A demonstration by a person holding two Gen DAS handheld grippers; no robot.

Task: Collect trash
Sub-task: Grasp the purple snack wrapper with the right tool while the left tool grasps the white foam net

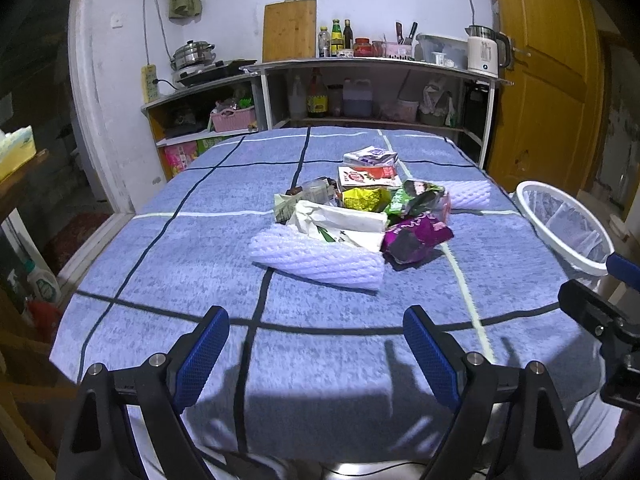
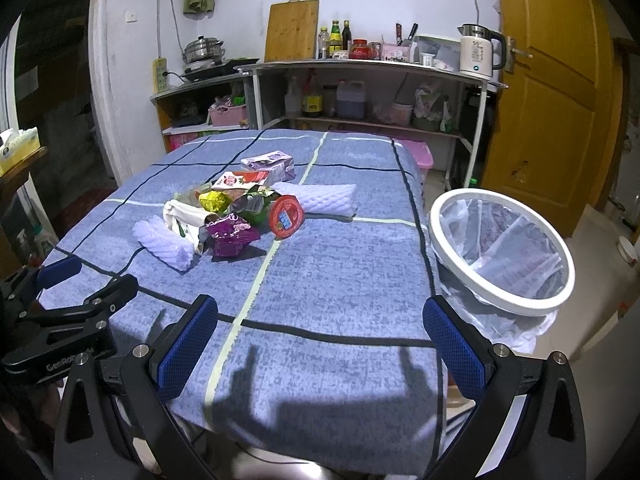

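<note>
1. Both grippers hang over the near edge of a desk (image 1: 160,264) covered in a blue checked cloth. The left gripper (image 1: 316,354) and the right gripper (image 2: 320,346) each have their fingers spread wide and hold nothing.

2. The trash pile (image 1: 360,216) sits heaped near the middle of the desk, well apart from both grippers: a white foam net sleeve (image 1: 316,260) at the front, a purple wrapper (image 1: 416,238), a yellow wrapper (image 1: 364,198), green packets, white paper and small cartons behind.

3. The bin (image 2: 504,252), a white-rimmed ring lined with a thin clear bag, stands off the desk's right edge, just beside it.

4. Likely risks: the pile is loose and interleaved, so pulling one wrapper could drag neighbours off the cloth. The foam sleeve is soft and may slip from a shallow grip. The bin's opening is tilted and its liner is flimsy, so a drop released too early could land on the floor.

5. The right wrist view shows the bin's whole opening, a round red lid (image 2: 286,216) lying against the pile, and a second foam sleeve (image 2: 320,198). The left wrist view catches only part of the bin, but shows the front of the pile more squarely.
</note>
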